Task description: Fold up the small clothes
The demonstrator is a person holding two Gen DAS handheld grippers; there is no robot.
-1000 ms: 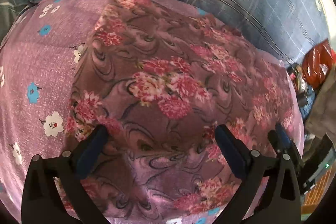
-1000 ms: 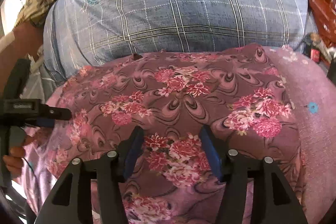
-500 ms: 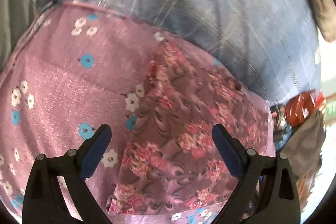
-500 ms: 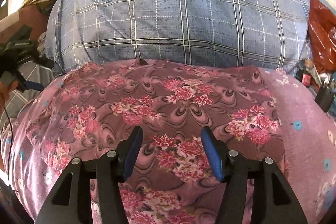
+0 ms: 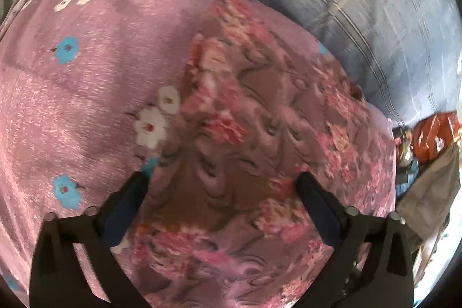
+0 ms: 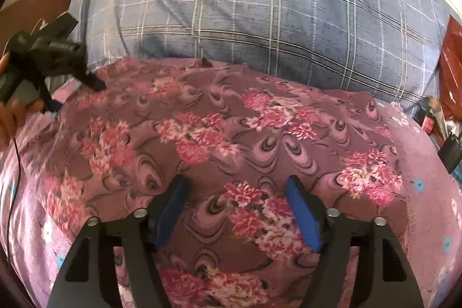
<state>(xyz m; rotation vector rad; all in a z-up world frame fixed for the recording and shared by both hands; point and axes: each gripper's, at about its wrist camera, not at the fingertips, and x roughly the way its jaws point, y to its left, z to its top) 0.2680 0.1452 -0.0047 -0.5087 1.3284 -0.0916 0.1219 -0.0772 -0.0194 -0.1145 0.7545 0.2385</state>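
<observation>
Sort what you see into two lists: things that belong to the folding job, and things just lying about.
Job:
floral garment
left gripper
right gripper

Lying about:
checked pillow
pink flowered sheet
red bag

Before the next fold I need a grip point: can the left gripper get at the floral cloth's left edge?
Probably yes. The left gripper hangs open right over the floral cloth, its left finger beside that edge, and nothing lies between.

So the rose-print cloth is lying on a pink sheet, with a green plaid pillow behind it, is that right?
Not quite. The pillow is blue plaid, not green, as the right wrist view shows. The rest holds: the rose-print cloth lies on the pink sheet, with the pillow behind it.
</observation>
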